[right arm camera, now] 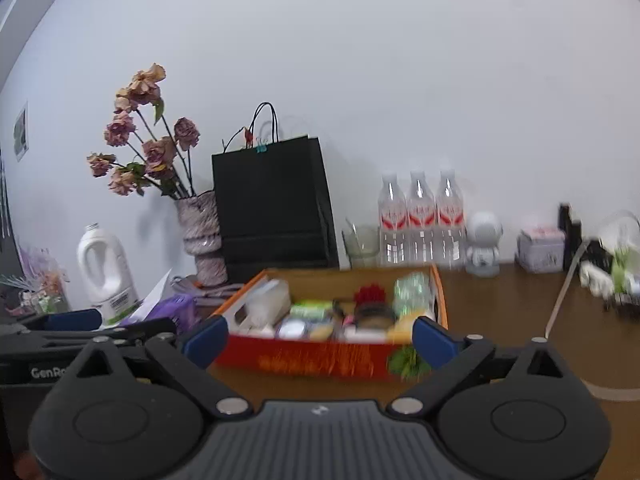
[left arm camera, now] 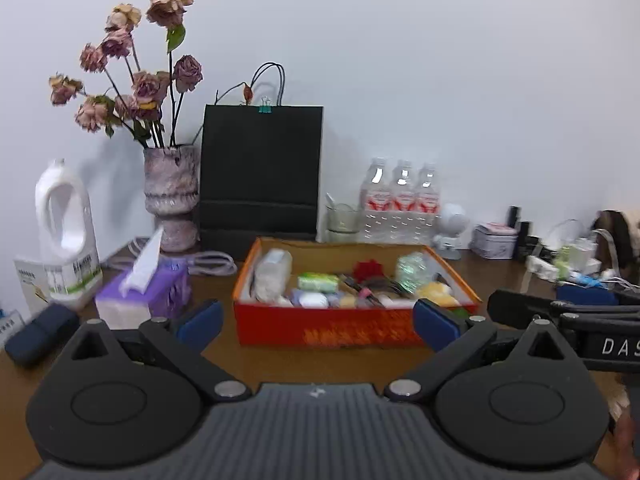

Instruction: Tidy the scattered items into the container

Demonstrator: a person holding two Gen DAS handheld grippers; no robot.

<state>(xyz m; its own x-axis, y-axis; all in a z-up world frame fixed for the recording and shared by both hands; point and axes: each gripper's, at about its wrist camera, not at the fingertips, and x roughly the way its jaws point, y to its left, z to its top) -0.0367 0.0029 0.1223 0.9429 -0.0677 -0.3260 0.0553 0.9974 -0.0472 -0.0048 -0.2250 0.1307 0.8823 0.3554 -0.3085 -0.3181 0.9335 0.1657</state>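
Both tools hang back from the box [left arm camera: 352,326], level, facing it. Left hand-held gripper [left arm camera: 318,322]: jaws spread wide, nothing between them. Right hand-held gripper [right arm camera: 320,340]: likewise spread and empty. The box, red-fronted with orange walls, sits on the worktop [left arm camera: 320,364] mid-scene and is already well filled (packets, a red flower, a green wrapper, yellow lumps; blur hides the rest). Judgement: the task looks near its end, or between picks. One green leafy item [right arm camera: 406,362] lies on the worktop touching the box's front right corner, just beside the right tool's right finger; it looks like the likeliest remaining pick. That calls for a short drop and a close by the right tool, then a lift over the front wall. Around: tissue pack [left arm camera: 140,296] and white jug [left arm camera: 66,236] to the left, vase [left arm camera: 172,196] and black bag [left arm camera: 260,176] behind, bottles [left arm camera: 400,200] back right. The box wall crowds the grasp.
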